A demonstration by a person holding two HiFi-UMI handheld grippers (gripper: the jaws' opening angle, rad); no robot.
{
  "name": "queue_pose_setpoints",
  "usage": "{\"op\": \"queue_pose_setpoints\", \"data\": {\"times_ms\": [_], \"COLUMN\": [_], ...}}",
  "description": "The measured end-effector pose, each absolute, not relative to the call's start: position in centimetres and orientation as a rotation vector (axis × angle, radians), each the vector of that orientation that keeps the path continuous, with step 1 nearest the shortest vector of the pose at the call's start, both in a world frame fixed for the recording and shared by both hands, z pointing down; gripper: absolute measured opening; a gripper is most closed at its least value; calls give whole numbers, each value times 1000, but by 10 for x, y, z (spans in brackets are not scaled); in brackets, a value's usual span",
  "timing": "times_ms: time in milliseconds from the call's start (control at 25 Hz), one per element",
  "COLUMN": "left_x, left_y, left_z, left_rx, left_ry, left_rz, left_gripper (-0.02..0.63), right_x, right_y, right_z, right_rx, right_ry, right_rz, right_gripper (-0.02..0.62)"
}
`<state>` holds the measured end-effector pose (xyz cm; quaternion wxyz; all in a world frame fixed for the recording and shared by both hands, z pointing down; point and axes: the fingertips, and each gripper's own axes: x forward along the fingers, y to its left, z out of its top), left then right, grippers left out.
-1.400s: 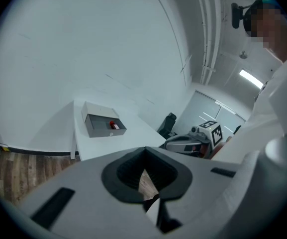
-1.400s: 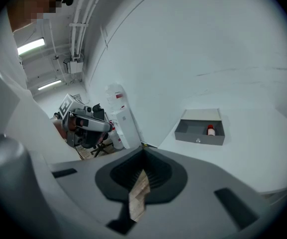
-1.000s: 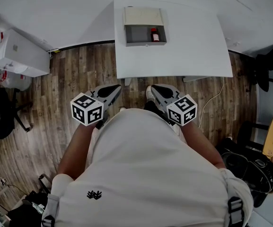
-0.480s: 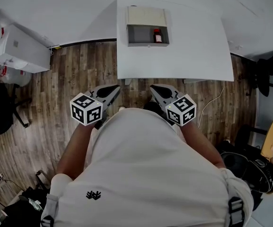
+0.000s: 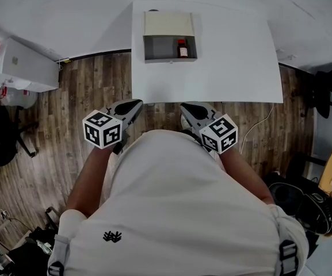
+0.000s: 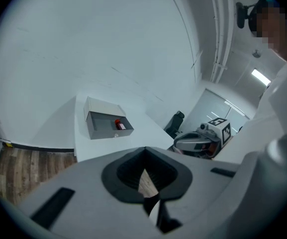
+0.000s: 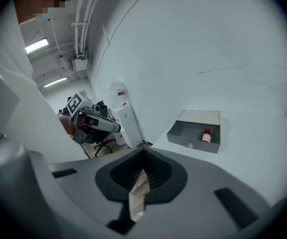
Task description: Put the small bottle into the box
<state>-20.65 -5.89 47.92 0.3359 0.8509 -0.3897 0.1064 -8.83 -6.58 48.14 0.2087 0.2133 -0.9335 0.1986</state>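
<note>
The small bottle (image 5: 182, 49), red-capped, stands inside the open grey drawer-like box (image 5: 168, 38) at the far side of the white table (image 5: 235, 56). It also shows in the left gripper view as the bottle (image 6: 119, 125) in the box (image 6: 103, 124), and in the right gripper view as the bottle (image 7: 206, 135) in the box (image 7: 193, 132). Both grippers hang at the person's waist, short of the table's near edge. The left gripper (image 5: 133, 108) (image 6: 144, 156) is shut and holds nothing. The right gripper (image 5: 190, 109) (image 7: 142, 163) looks shut and holds nothing.
A white cabinet (image 5: 22, 65) stands on the wooden floor to the left, with a dark office chair (image 5: 4, 137) beside it. Another chair (image 5: 327, 85), a black bag (image 5: 301, 200) and a white cable (image 5: 258, 125) lie to the right of the table.
In the head view the table and box have shifted a little left. Both grippers have edged slightly toward the table's near edge and stay shut.
</note>
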Motion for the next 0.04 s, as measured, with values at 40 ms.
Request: {"op": "queue_pose_setpoints", "data": {"times_ms": [40], "left_x": [-205], "left_y": [-66], "left_z": [480], "left_rx": [2207], "left_ry": [-1030], "left_rz": [274], "left_gripper": [6], "right_x": [-84], "right_y": [-70], "right_z": [482], "right_rx": [585], "right_ry": [-2594], "right_rz": [549], "right_gripper": [5]}}
